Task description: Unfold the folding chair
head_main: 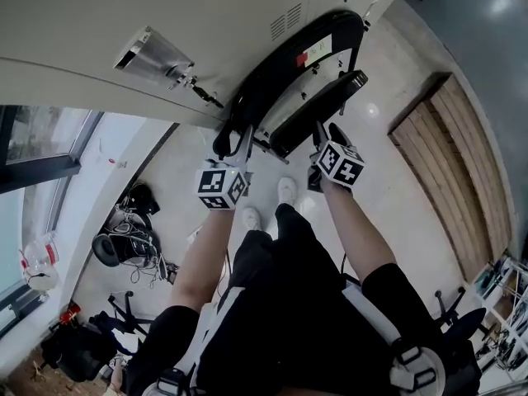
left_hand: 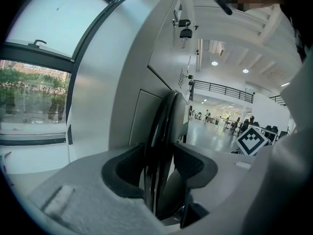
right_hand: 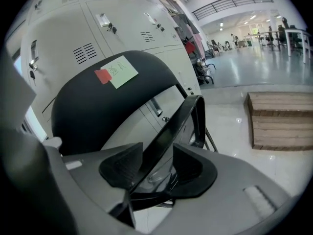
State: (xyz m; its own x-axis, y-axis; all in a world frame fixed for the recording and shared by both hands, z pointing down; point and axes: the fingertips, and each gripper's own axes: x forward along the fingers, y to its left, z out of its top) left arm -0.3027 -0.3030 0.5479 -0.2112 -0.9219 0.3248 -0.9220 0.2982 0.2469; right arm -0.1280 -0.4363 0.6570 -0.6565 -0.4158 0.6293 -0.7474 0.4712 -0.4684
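Clerk: Chair (head_main: 279, 71), folding, black, one. It leaned against the grey lockers (head_main: 165, 23) in front of you, with the seat (right_hand: 181, 119) swung only partway off the backrest (right_hand: 98, 106). Your left gripper (left_hand: 159, 163) had its jaws apart, straddling the chair's side edge without pinching it.

Checker: Right gripper (right_hand: 159, 168), likewise. Its jaws were apart and the seat's rim ran between them, unclamped as far as I could tell. Handling?

Clerk: Stiff moulded shells on a thin metal frame, I judged. It was light enough for you, but smooth, and likely to slip in the pads or skid on that glossy floor (head_main: 400, 213).

Checker: Then your best holds were these: one gripper on the side edge to steady it, the other on the seat's front rim, farthest from the hinge, to lever it down.
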